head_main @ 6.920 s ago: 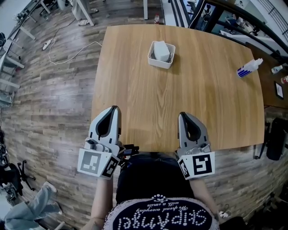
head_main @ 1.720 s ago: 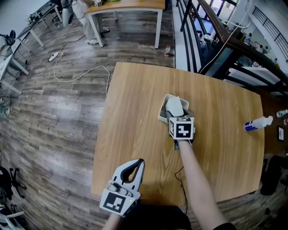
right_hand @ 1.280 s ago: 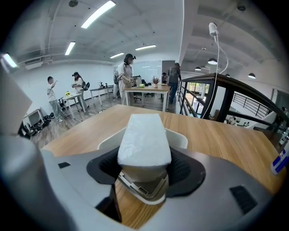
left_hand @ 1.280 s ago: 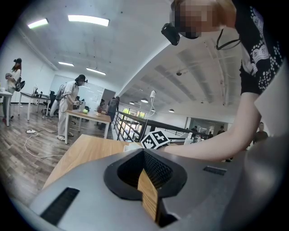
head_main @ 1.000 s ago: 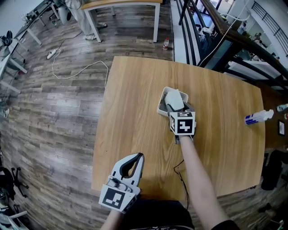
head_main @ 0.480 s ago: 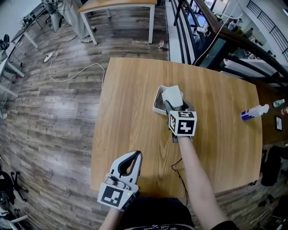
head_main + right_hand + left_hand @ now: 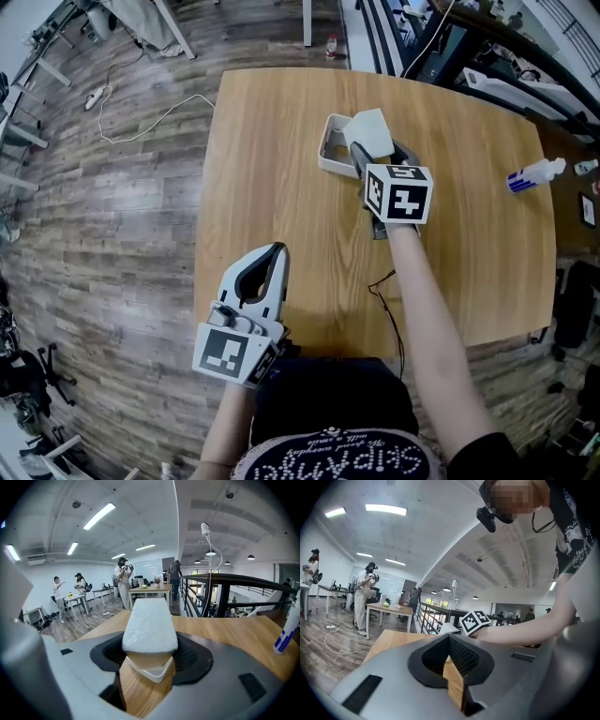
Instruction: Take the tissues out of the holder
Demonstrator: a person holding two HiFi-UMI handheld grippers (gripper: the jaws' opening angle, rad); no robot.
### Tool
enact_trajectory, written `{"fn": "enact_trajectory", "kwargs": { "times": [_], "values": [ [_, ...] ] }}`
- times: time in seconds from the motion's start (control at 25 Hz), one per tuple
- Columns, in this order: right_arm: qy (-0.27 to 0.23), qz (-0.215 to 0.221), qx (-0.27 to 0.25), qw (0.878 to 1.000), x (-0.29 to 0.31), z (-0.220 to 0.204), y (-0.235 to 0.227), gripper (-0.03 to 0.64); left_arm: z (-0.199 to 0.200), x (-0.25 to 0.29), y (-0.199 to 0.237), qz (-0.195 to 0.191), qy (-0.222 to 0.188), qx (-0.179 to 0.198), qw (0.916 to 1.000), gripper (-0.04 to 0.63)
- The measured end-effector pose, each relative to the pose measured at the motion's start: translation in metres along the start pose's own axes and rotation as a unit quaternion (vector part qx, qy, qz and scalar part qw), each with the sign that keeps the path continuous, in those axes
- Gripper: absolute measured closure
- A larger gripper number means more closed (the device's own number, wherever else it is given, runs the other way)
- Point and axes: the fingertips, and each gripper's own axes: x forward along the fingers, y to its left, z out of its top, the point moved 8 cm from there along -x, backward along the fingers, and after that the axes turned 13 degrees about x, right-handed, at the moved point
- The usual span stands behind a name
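I am holding the tissues [image 7: 369,131] clamped in the right gripper [image 7: 367,156], with the jaws wide because the pack is broad. The pack is hanging over the holder [image 7: 328,150] at upper middle, probably already free. The left gripper [image 7: 275,251], jaws together and empty, is waiting at lower left, out of the way.

The right gripper [image 7: 377,155] reaches over the far half of the bench [image 7: 272,141] on a bare, outstretched right forearm [image 7: 427,309]. Its jaws stand wide and press on a white stack of tissues [image 7: 370,131]. The left gripper [image 7: 274,253] hovers at the near edge, toward the near left corner, jaws together, nothing between them.
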Motion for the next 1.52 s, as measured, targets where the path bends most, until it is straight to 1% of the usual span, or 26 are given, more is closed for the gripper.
{"fn": "enact_trajectory", "kwargs": {
  "times": [0.08, 0.24, 0.36, 0.56, 0.64, 0.8, 0.92, 1.04, 1.28, 1.52],
  "values": [
    [-0.003, 0.006, -0.003, 1.0, -0.005, 0.001, 0.004, 0.339, 0.003, -0.002, 0.002, 0.002, -0.01, 0.003, 0.9999, 0.591],
    [-0.008, 0.01, -0.004, 1.0, -0.016, 0.002, 0.008, 0.339, 0.008, -0.005, -0.003, -0.005, -0.016, 0.009, 0.9998, 0.591],
    [-0.011, 0.009, -0.005, 1.0, -0.024, 0.001, 0.009, 0.339, 0.009, -0.009, -0.008, -0.013, -0.013, 0.015, 0.9997, 0.591],
    [-0.017, 0.004, -0.013, 1.0, -0.036, 0.0, 0.01, 0.339, 0.009, -0.014, -0.011, -0.018, -0.025, 0.026, 0.9992, 0.591],
    [-0.02, 0.003, -0.017, 1.0, -0.043, 0.0, 0.012, 0.339, 0.007, -0.017, -0.011, -0.02, -0.023, 0.033, 0.999, 0.591],
    [-0.027, 0.002, -0.018, 0.999, -0.052, -0.001, 0.014, 0.339, 0.009, -0.02, -0.013, -0.022, -0.025, 0.03, 0.999, 0.591],
    [-0.032, 0.004, -0.016, 0.999, -0.06, -0.002, 0.016, 0.339, 0.014, -0.022, -0.015, -0.023, -0.033, 0.027, 0.9988, 0.591],
    [-0.041, 0.008, -0.011, 0.999, -0.071, -0.003, 0.02, 0.339, 0.01, -0.028, -0.016, -0.025, -0.026, 0.036, 0.9987, 0.591],
    [-0.068, 0.02, -0.003, 0.997, -0.098, -0.004, 0.029, 0.339, 0.011, -0.035, -0.019, -0.026, -0.035, 0.042, 0.9982, 0.591],
    [-0.082, 0.026, 0.01, 0.996, -0.124, -0.01, 0.036, 0.339, 0.016, -0.044, -0.022, -0.03, -0.044, 0.044, 0.9976, 0.591]
  ]
}}
